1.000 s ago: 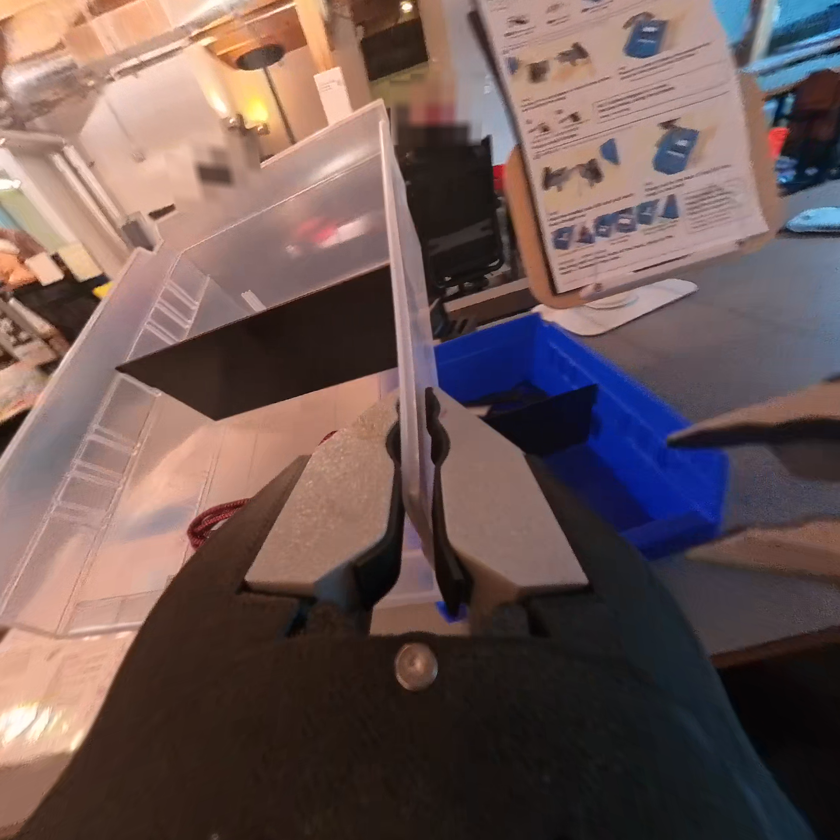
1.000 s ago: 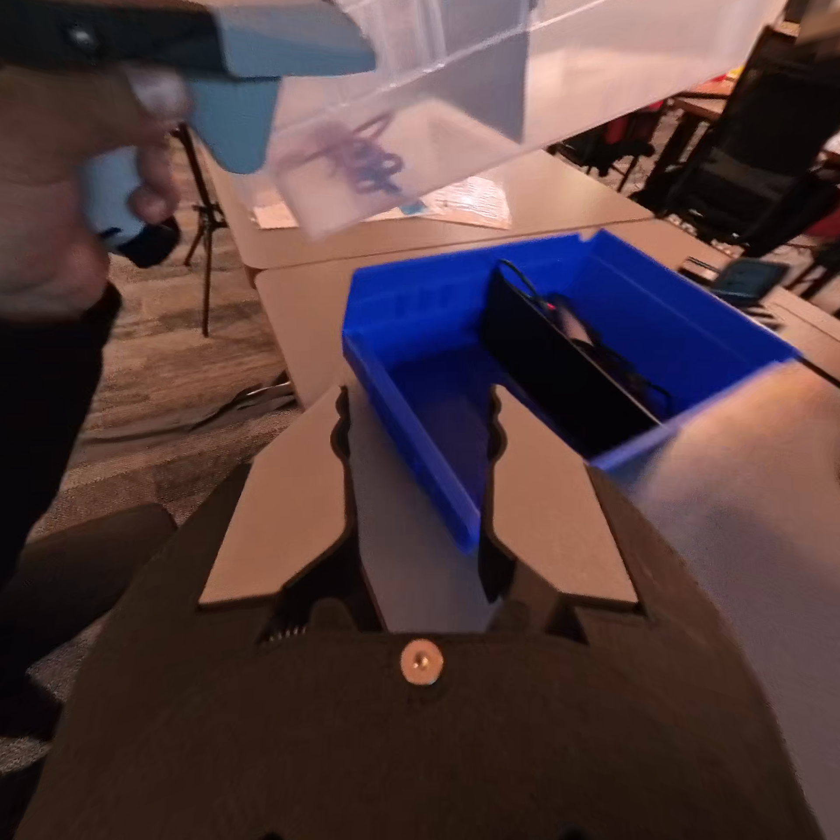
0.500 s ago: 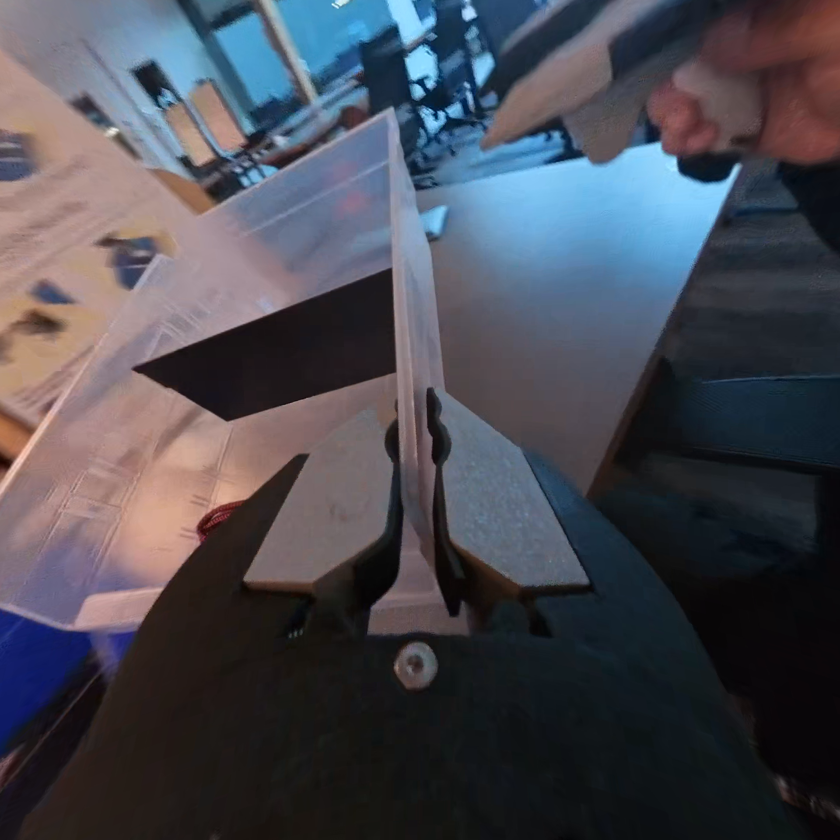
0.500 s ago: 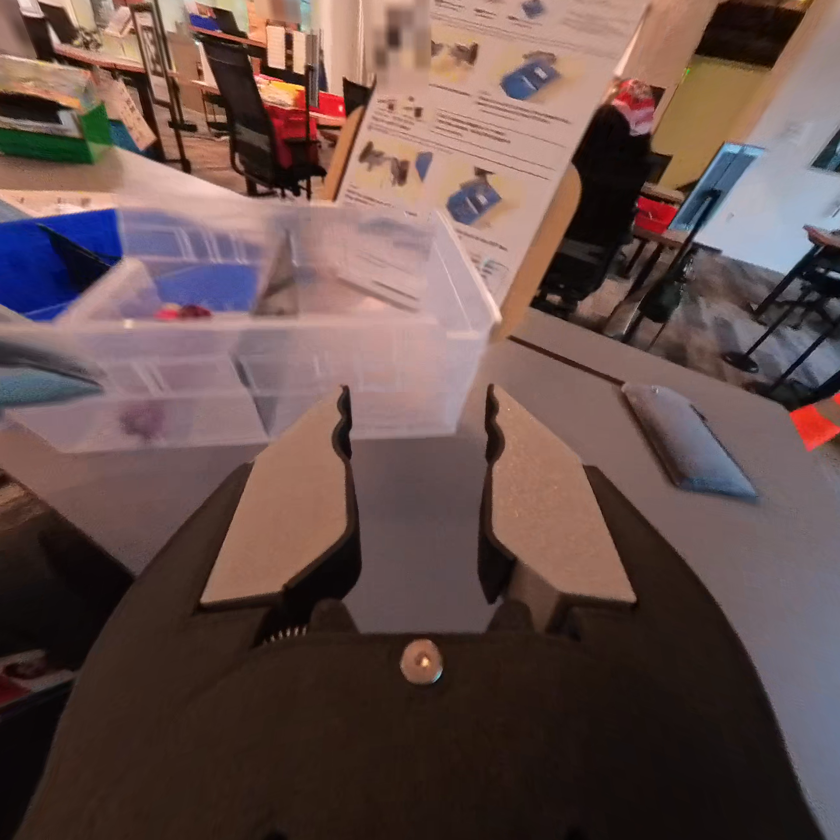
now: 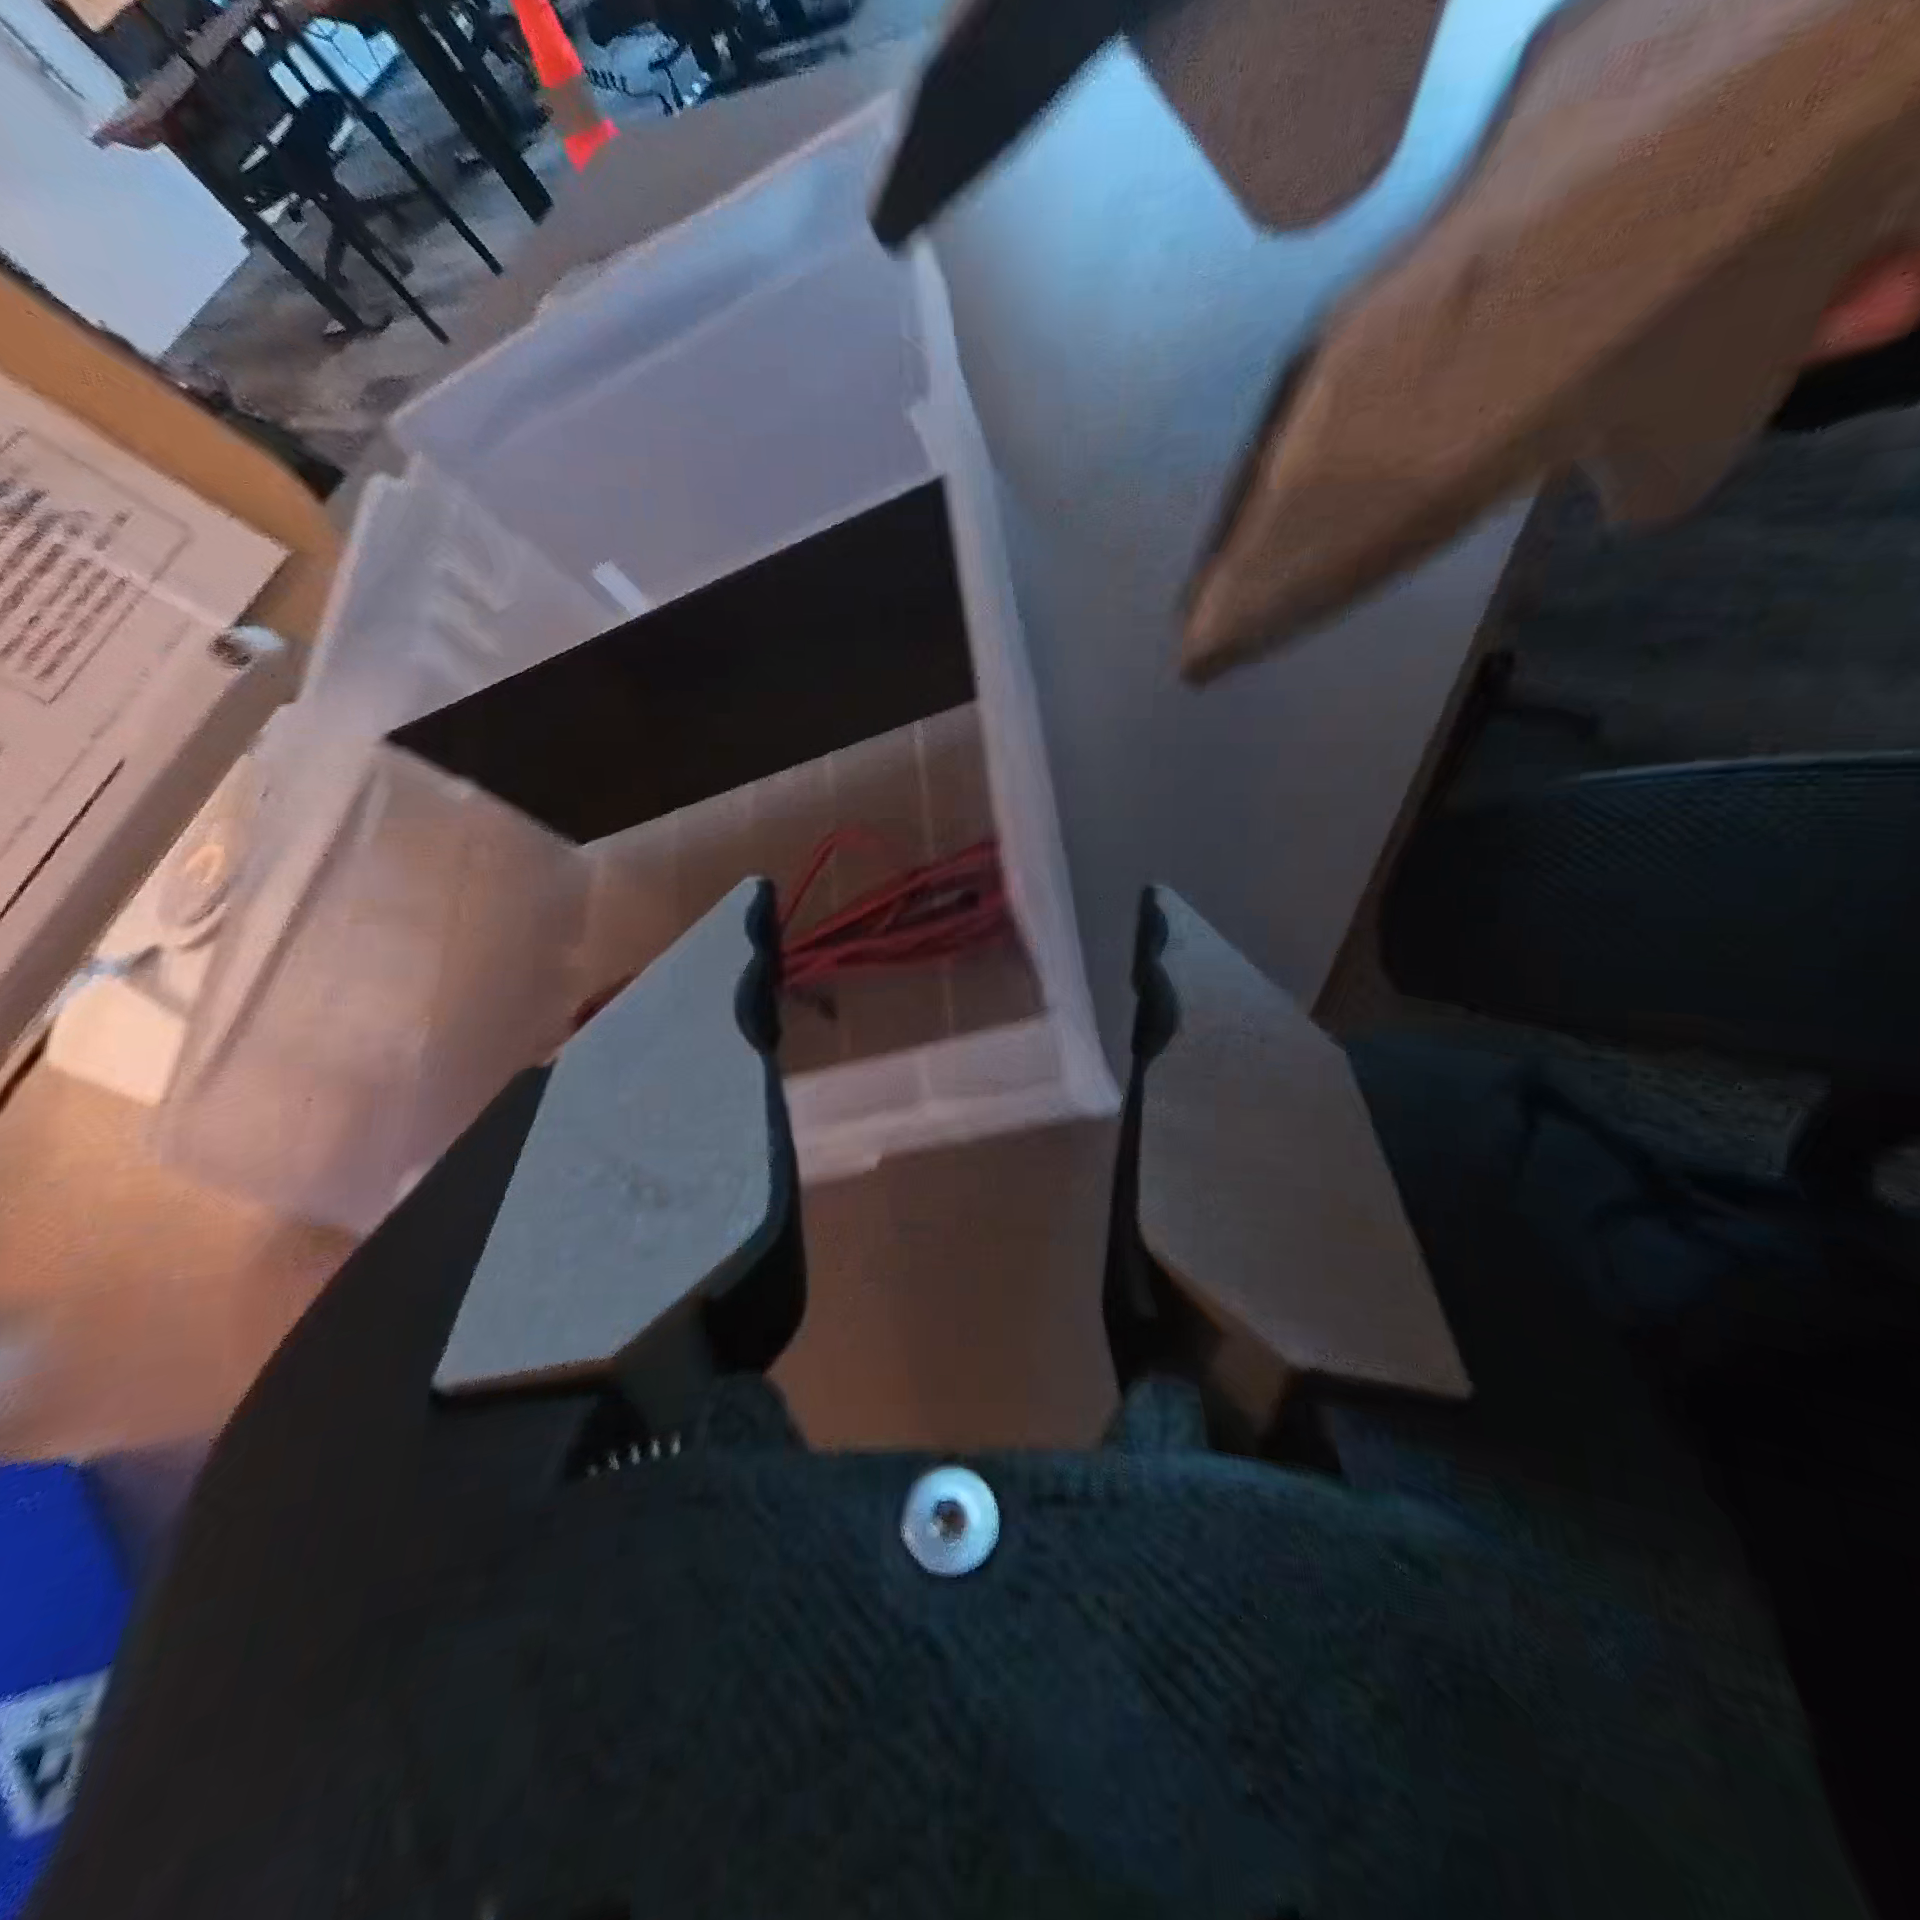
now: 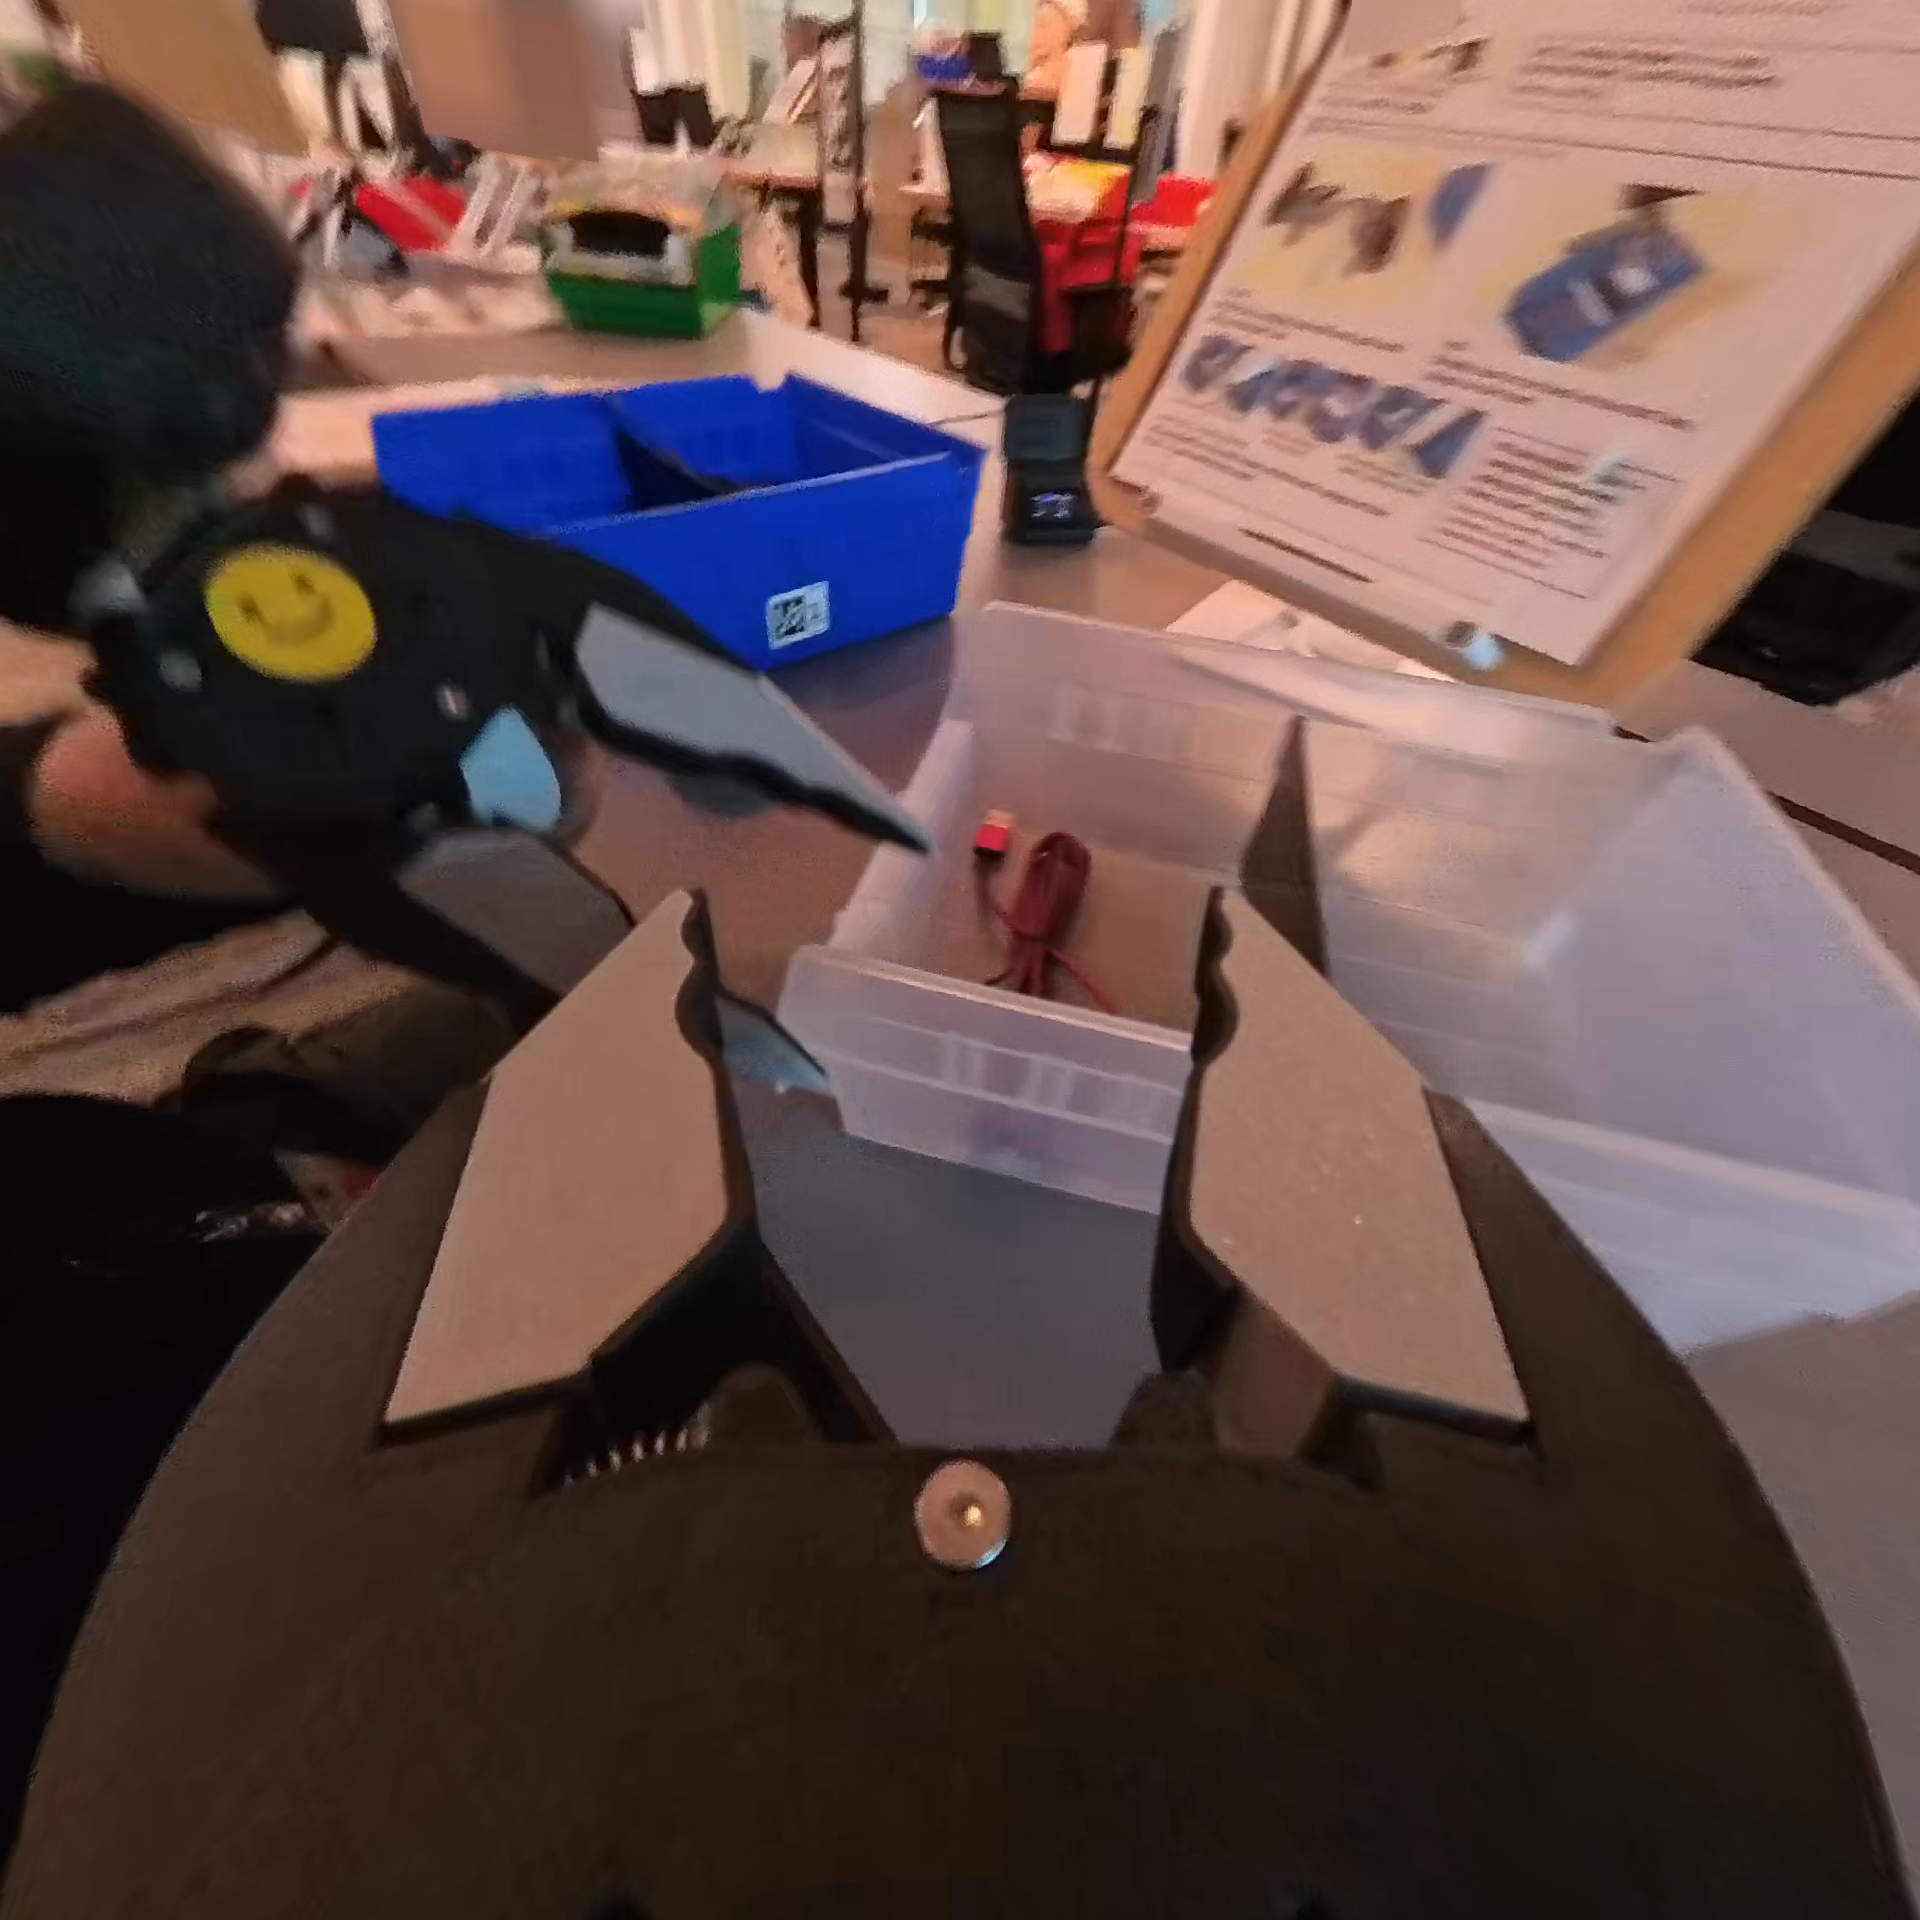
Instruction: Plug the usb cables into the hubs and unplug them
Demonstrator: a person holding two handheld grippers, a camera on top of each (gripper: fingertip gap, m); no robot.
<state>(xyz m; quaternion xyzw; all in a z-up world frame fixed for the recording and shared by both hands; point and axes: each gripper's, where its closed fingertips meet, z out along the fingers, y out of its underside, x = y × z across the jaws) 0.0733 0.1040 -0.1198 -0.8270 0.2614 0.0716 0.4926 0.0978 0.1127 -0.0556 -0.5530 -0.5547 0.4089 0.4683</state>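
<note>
While both pairs of tongs hang released and empty over a grey table [image 6: 935,1299], a red cable [image 6: 1039,914] lies coiled on the floor of a clear plastic bin [image 6: 997,1081], in the nearer of the two compartments made by a dark divider [image 6: 1283,831].

The left gripper [image 5: 945,966] hovers just short of the bin's near wall with its jaws spread, and the right gripper [image 6: 951,966] faces the same compartment from another side, jaws likewise apart, neither touching anything.

One red cable can be counted, with a single red plug [image 6: 995,834] showing at its far end; whether a second plug lies under the coil cannot be told. No hub is clearly visible: a blue bin [image 6: 831,561] stands well apart behind the clear one, also split by a divider, and its contents are hidden from here. A board with a printed sheet [image 6: 1507,343] leans beside the bins.

By its looks the cable is light and limp, likely to sag and swing if lifted by its cord. The plug is the stiff part and the sensible place to pinch, across its flat sides, so it can later be steered into a port. The thin-walled bin may slide if nudged.
</note>
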